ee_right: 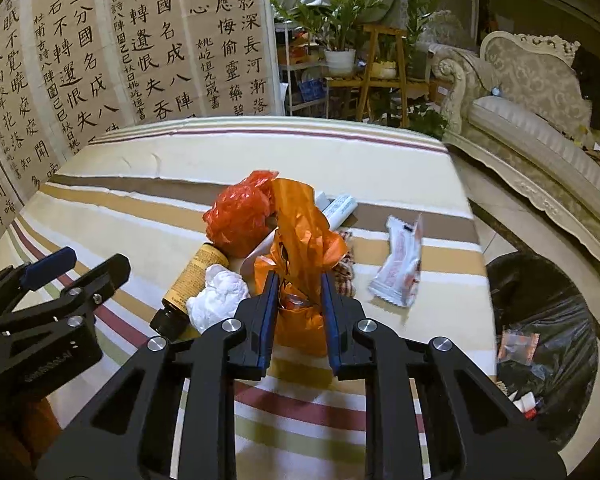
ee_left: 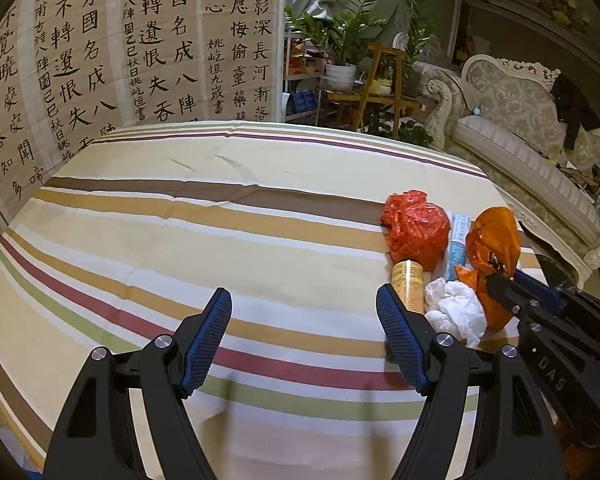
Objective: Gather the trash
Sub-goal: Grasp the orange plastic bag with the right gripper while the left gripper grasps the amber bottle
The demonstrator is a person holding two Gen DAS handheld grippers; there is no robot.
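Observation:
My right gripper [ee_right: 299, 280] is shut on an orange plastic bag [ee_right: 300, 240], holding it above the striped tablecloth [ee_right: 140, 208]; it also shows in the left wrist view [ee_left: 492, 240]. Beside it lie a red crumpled bag [ee_right: 240, 220], a brown bottle with a yellow label [ee_right: 192, 280], a white crumpled tissue [ee_right: 220, 296], a white tube [ee_right: 340, 208] and a white-and-red wrapper [ee_right: 398, 264]. My left gripper [ee_left: 304, 304] is open and empty over the cloth, left of the pile. The red bag [ee_left: 416, 228], bottle [ee_left: 410, 284] and tissue [ee_left: 456, 310] show there too.
A bin lined with a black bag [ee_right: 548, 344], holding some trash, stands on the floor right of the table. A cream sofa [ee_right: 540, 136] is at the far right. A calligraphy screen [ee_right: 120, 40] and plants on a wooden stand [ee_right: 364, 60] are behind the table.

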